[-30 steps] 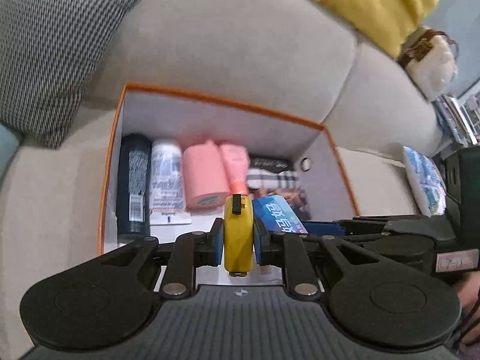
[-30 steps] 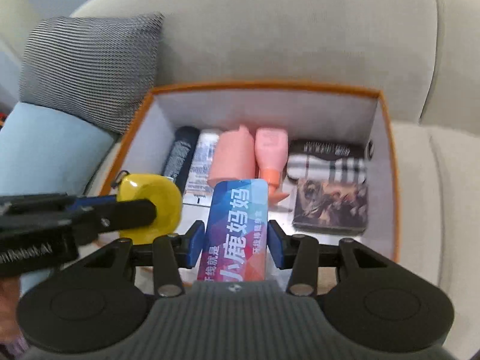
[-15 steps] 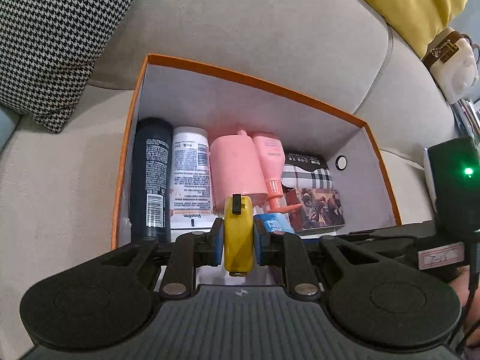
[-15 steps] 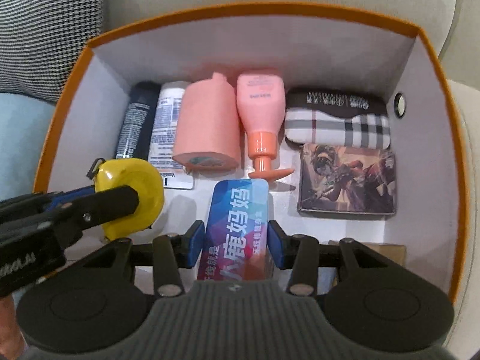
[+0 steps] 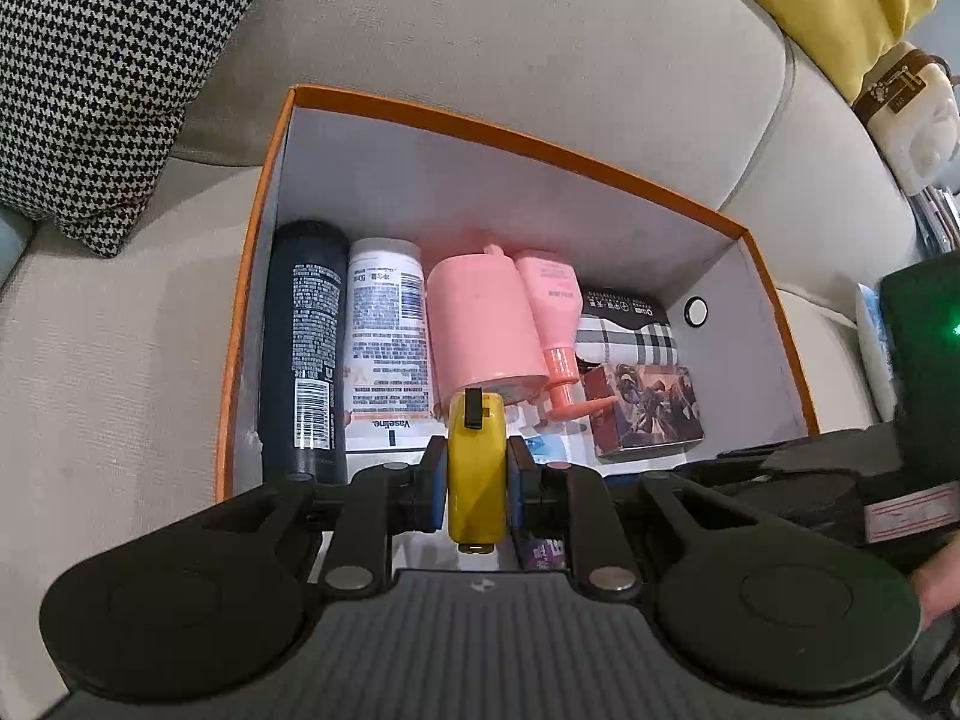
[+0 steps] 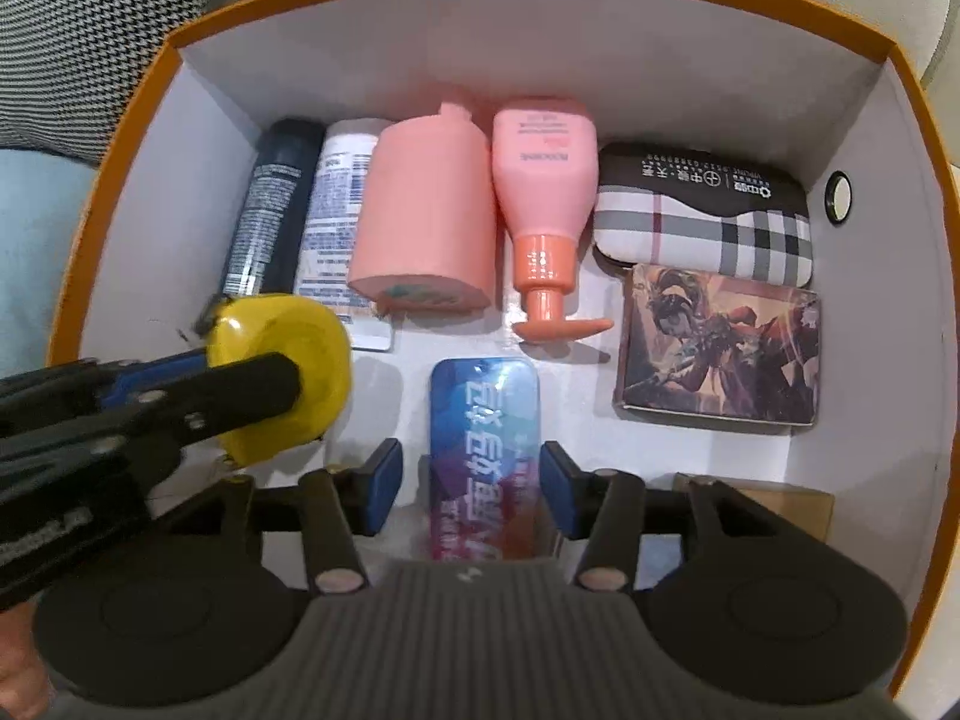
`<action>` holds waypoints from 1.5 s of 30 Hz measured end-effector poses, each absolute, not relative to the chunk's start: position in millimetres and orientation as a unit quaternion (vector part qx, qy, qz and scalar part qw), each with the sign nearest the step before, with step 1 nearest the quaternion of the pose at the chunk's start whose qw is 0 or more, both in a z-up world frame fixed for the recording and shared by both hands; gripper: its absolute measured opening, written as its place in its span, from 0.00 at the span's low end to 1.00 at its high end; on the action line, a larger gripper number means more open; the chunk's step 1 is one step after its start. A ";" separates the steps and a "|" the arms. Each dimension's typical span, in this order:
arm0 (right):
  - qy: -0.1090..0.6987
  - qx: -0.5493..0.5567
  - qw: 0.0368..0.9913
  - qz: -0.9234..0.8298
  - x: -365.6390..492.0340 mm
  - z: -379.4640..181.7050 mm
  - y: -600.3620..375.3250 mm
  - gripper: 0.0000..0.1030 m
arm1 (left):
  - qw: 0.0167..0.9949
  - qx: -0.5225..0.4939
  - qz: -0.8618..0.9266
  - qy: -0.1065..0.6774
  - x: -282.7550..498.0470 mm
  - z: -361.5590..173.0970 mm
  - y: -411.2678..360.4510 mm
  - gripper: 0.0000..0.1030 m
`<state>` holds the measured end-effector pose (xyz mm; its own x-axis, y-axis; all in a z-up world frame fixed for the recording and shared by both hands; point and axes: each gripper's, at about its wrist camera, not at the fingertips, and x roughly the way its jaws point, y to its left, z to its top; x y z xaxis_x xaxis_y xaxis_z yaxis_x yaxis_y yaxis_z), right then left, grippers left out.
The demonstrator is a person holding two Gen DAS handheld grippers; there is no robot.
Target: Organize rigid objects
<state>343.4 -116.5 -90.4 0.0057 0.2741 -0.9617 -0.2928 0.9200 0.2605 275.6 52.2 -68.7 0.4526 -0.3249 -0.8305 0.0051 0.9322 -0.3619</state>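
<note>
Letting go: right gripper (image 6: 468,489) fingers just spread clear of the blue packet (image 6: 483,456), now flat on the box (image 6: 780,24) floor near the pump bottle (image 6: 543,204). One more item stowed. Left gripper (image 5: 477,474) clamps the yellow tape measure (image 5: 476,471), lower inside the box than a second ago, not yet placed.

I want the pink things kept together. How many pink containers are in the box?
2. The wide pink container and the pink pump bottle lie side by side at the back of the orange box, between the white bottle and the plaid case.
</note>
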 end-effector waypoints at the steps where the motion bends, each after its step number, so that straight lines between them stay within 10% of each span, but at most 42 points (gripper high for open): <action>1: 0.672 -0.007 0.712 0.202 343.4 -87.7 -117.1 0.50 | 0.836 -0.156 -0.100 0.516 276.2 -69.4 52.2 0.21; 26: 0.553 -0.033 0.804 0.216 299.4 -44.3 -163.0 0.54 | 0.767 -0.107 -0.067 0.629 292.3 -97.7 26.6 0.28; 37: 0.545 -0.030 0.810 0.212 286.0 -23.7 -177.8 0.57 | 0.823 -0.026 -0.065 0.564 271.7 -49.2 12.8 0.29; 45: 0.504 -0.023 0.840 0.200 258.1 17.5 -193.7 0.63 | 0.897 0.026 -0.057 0.437 217.8 28.3 2.8 0.50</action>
